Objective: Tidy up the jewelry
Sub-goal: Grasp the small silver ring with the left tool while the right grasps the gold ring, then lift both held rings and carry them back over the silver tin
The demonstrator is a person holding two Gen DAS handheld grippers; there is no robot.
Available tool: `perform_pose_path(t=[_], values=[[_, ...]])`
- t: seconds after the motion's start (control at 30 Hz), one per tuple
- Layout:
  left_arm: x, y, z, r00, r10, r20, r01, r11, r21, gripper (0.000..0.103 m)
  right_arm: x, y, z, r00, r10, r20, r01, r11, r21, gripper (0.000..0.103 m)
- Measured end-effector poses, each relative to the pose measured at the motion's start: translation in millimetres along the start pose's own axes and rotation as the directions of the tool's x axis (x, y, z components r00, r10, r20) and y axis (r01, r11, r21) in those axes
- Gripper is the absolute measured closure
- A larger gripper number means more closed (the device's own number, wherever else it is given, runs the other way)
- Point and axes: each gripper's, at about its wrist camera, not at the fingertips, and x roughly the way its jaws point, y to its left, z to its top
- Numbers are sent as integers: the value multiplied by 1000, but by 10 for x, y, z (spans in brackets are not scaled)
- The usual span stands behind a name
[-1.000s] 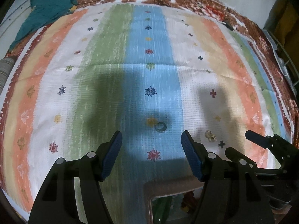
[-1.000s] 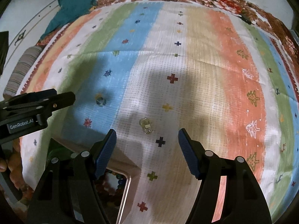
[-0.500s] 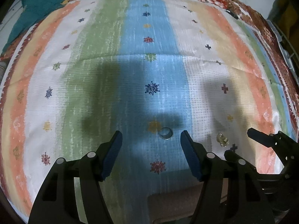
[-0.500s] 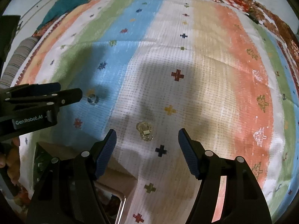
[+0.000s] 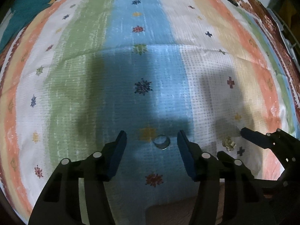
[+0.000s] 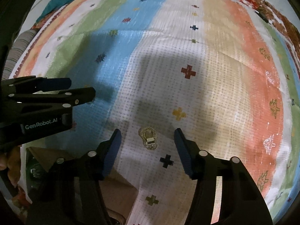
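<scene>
Poised over jewelry on the striped bedspread (image 5: 215, 75)

Left gripper (image 5: 151, 140) straddling a ring (image 5: 161, 142), right gripper (image 6: 147, 139) a clear ring (image 6: 149, 138); jaws just narrowed, apart, touching neither.

ring (image 5: 161, 142) on cloth (image 5: 112, 75), earring (image 5: 228, 143) right

The left gripper (image 5: 151, 139) pointed steeply down, its jaws apart, having just been closing; the right gripper (image 6: 147, 138) hung just beside it, posed alike, jaws likewise narrowing, gripping nothing.
</scene>
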Motion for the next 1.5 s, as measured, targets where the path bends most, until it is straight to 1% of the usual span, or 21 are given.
perform_pose_path(t=[0.03,0.07,0.13,0.23,0.27,0.33,0.37,0.4,0.43,0.47,0.53,0.77,0.87,0.93,1.03,1.07,1.2,1.3,1.37,1.5], values=[[9,-6,3,1000,0,-3,0,1000,3,51,4,-2,0,1000,1,2,-1,1000,1,50],[19,-11,10,1000,1,-6,-1,1000,7,52,10,-4,1,1000,3,2,-3,1000,2,54],[46,-16,21,1000,9,-13,-9,1000,10,58,18,-9,-2,1000,1,1,-1,1000,4,58],[90,-47,39,1000,8,-24,-8,1000,17,64,41,0,2,1000,-1,-7,1,1000,1,65],[102,-56,39,1000,13,-26,-13,1000,22,64,44,-1,1,1000,-4,-11,4,1000,-1,69],[114,-70,43,999,21,-26,-20,999,27,65,45,-4,-1,1000,-6,-13,6,1000,-4,73],[118,-81,42,999,27,-25,-27,999,32,66,46,-4,-2,1000,-7,-13,7,1000,-4,78],[123,-102,49,999,31,-24,-30,999,36,69,48,-5,-4,1000,-6,-12,6,1000,-5,80],[124,-107,44,999,31,-25,-30,999,40,75,53,1,-5,1000,-6,-12,6,1000,-6,82],[127,-112,42,999,31,-27,-30,999,43,78,57,21,-6,1000,-8,-12,8,1000,-8,84],[134,-122,43,999,39,-30,-37,998,46,84,60,28,-8,1000,-11,-11,11,1000,-13,85],[122,-141,27,999,43,-21,-42,998,53,84,64,51,8,1000,-24,-4,24,999,-29,86],[57,-152,25,999,44,0,-44,998,53,84,37,30,18,1000,-19,7,19,1000,-24,86],[-17,-144,31,999,40,22,-41,998,46,84,-9,-9,1,1000,-16,18,16,1000,-16,86],[-165,-114,21,999,13,53,-15,999,33,84,-84,-34,11,999,-7,40,8,1000,-3,86],[-236,-78,-42,998,11,61,-13,999,36,84,-105,-38,13,999,-4,48,4,1000,0,86],[-388,-74,-73,993,14,117,-20,999,49,84,-272,-76,41,994,-1,105,-1,1000,23,87],[-494,-57,-78,987,1,161,-8,999,44,84,-379,-80,53,989,-2,147,-2,999,33,87],[-546,-94,-17,984,-4,181,-2,999,32,84,-447,-70,53,985,-4,174,-2,999,35,87],[-683,-122,-55,973,-20,231,13,999,32,84,-565,-66,35,974,-7,225,-3,999,46,87]])
